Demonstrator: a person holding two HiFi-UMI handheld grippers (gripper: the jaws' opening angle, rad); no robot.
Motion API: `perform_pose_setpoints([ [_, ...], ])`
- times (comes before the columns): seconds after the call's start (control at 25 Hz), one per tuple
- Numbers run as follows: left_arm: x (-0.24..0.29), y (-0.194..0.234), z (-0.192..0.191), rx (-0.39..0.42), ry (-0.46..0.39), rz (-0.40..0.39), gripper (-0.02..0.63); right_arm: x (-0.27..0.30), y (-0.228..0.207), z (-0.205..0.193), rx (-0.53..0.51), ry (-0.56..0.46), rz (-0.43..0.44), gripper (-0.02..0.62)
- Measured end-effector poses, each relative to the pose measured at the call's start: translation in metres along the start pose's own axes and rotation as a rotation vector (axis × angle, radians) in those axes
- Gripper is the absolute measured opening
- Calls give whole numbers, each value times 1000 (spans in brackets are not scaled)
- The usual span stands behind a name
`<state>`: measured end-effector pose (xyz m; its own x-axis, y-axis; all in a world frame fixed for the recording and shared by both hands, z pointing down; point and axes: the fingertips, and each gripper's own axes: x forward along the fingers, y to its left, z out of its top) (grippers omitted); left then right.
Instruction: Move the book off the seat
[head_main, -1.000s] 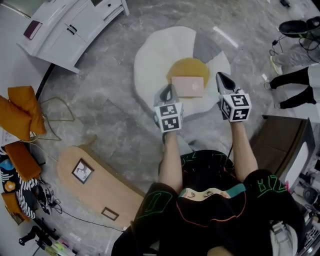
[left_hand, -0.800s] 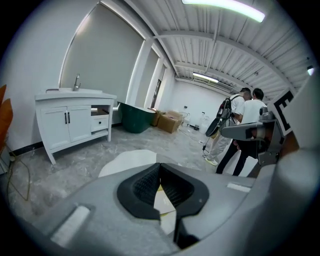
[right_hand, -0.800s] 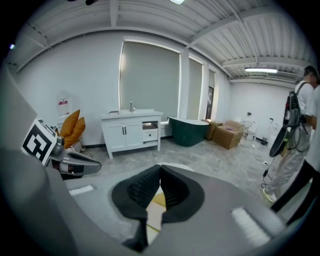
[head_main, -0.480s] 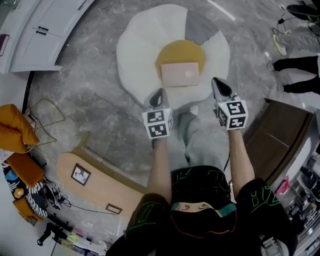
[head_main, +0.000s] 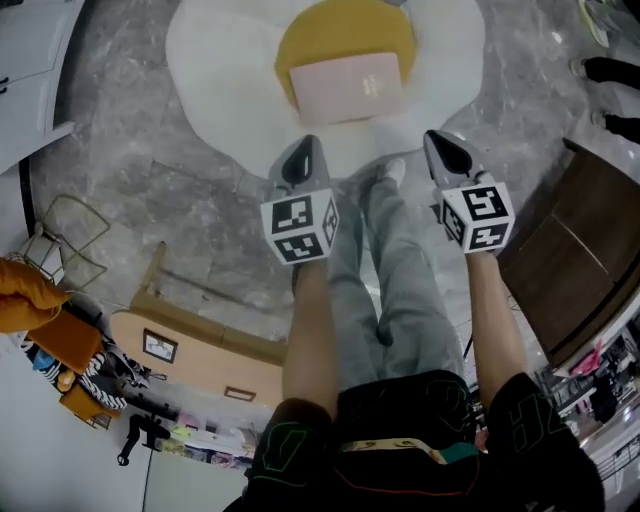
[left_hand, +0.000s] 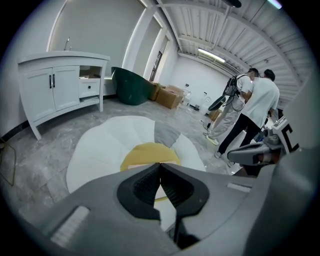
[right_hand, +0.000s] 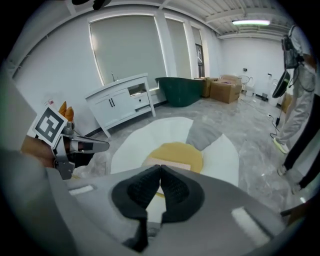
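Pink book (head_main: 350, 88) lay flat on yellow centre of white egg-shaped seat (head_main: 225, 60) on floor. Left gripper (head_main: 301, 160) and right gripper (head_main: 447, 152) hovered near book, not touching it. Both had jaws closed together, gripping nothing.

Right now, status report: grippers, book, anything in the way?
Left gripper shut, empty. Right gripper shut, empty. Book flat on seat, untouched. No obstruction seen.
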<state>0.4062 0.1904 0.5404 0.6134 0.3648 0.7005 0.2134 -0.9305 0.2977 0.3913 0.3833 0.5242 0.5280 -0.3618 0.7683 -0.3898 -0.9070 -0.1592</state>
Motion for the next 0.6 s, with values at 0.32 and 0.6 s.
perform_pose_setpoints([
  [0.32, 63, 14, -74, -30, 128, 2, 8, 67, -28, -63, 47, 68, 49, 5],
  [0.6, 88, 45, -115, -114, 203, 115, 9, 119, -54, -104, 86, 161, 75, 5],
])
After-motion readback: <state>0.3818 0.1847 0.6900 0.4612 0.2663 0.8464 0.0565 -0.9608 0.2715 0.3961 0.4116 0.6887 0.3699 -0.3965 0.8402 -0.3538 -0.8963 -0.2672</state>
